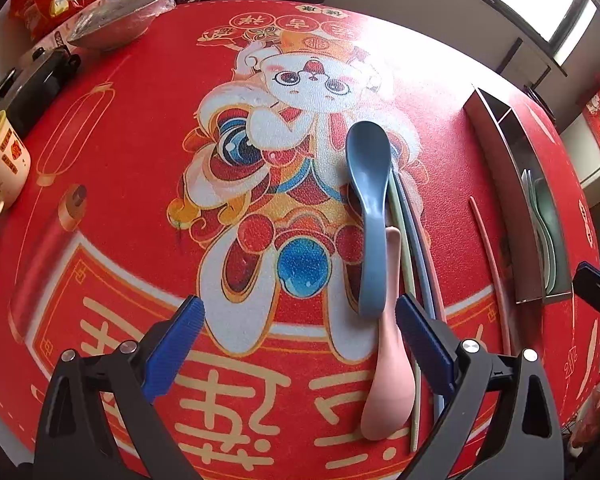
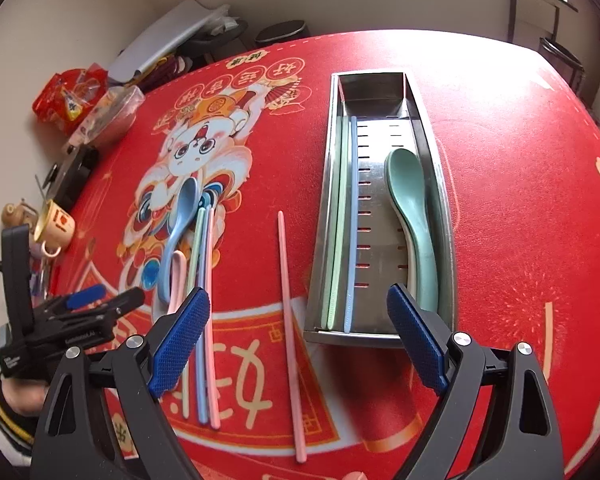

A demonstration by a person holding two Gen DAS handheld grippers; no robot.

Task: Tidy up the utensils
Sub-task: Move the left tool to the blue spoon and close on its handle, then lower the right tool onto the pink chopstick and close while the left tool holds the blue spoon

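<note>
Where the blue spoon (image 1: 367, 216) overlaps it, the pink spoon (image 1: 390, 380) is half hidden.

A table under a red printed cloth (image 2: 500, 184) carries everything. Taking the steel tray (image 2: 430, 152) as landmark: just left of it lies a single pink chopstick (image 2: 288, 320). Further left lie a blue spoon (image 2: 180, 232), a pink spoon (image 1: 388, 380) and three chopsticks (image 2: 202, 320) side by side. Far left, at the cloth's edge, stand a cream mug (image 2: 58, 220), a wrapped bowl (image 2: 108, 116) and a red snack bag (image 2: 66, 94).
</note>
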